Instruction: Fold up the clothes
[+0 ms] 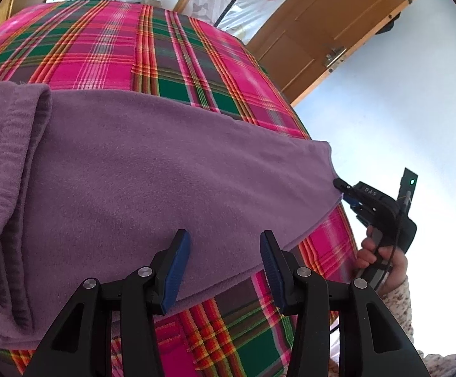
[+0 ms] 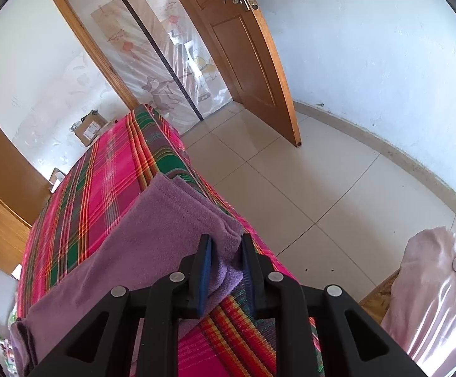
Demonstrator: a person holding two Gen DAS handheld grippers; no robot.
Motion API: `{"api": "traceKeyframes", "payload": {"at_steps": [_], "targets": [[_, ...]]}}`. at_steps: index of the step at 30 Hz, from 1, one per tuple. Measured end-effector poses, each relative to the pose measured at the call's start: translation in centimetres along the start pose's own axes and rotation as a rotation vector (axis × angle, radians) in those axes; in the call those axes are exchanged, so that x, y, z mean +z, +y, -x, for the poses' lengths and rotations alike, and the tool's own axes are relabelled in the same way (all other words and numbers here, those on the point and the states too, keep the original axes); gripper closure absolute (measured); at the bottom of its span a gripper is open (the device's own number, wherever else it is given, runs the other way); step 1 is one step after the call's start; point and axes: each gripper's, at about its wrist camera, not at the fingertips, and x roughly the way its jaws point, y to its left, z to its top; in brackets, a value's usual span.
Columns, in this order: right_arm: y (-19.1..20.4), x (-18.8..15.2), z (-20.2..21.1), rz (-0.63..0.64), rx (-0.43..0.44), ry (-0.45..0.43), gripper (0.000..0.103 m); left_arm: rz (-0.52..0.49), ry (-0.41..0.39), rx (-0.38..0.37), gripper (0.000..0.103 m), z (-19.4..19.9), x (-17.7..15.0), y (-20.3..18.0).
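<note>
Right gripper (image 2: 226, 245) pinches the purple garment's (image 1: 165, 169) corner while left gripper (image 1: 225, 251) gapes empty above its edge, so the thin bite risks slipping off.

Bright daylight fills the room. A wooden door (image 2: 243, 56) stands open at the top of the frame, with a clear plastic curtain (image 2: 171, 62) across the doorway beside it. Pale floor tiles (image 2: 322, 188) run to whitewashed walls (image 2: 385, 47); cardboard boxes (image 2: 91, 127) sit at left.
</note>
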Motion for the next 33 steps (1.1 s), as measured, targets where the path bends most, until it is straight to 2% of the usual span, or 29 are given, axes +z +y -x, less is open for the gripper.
{"api": "traceKeyframes", "payload": {"at_steps": [3,8,16,18,23,26,33], "targets": [[0.8,0.0,0.6,0.045,-0.001,-0.031,0.093,0.032,0.02,-0.008,0.055,0.2,0.3,0.3],[1.9,0.2,0.8,0.098,0.004,-0.046,0.094,0.043,0.031,0.003,0.055,0.3,0.6,0.4],[0.2,0.4,0.8,0.005,0.076,0.003,0.089,0.038,0.039,0.009,0.055,0.1,0.8,0.2],[-0.2,0.3,0.6,-0.017,0.09,0.01,0.083,0.04,0.04,0.009,0.055,0.0,1.0,0.2],[-0.5,0.4,0.3,-0.027,0.071,0.006,0.082,0.033,0.037,0.018,0.055,-0.4,1.2,-0.1],[0.2,0.4,0.4,0.015,0.057,0.006,0.093,0.027,0.038,0.028,0.055,-0.5,1.2,-0.4],[2.7,-0.1,1.9,0.133,0.056,-0.048,0.094,0.032,0.05,0.03,0.055,-0.8,1.5,-0.6]]}}
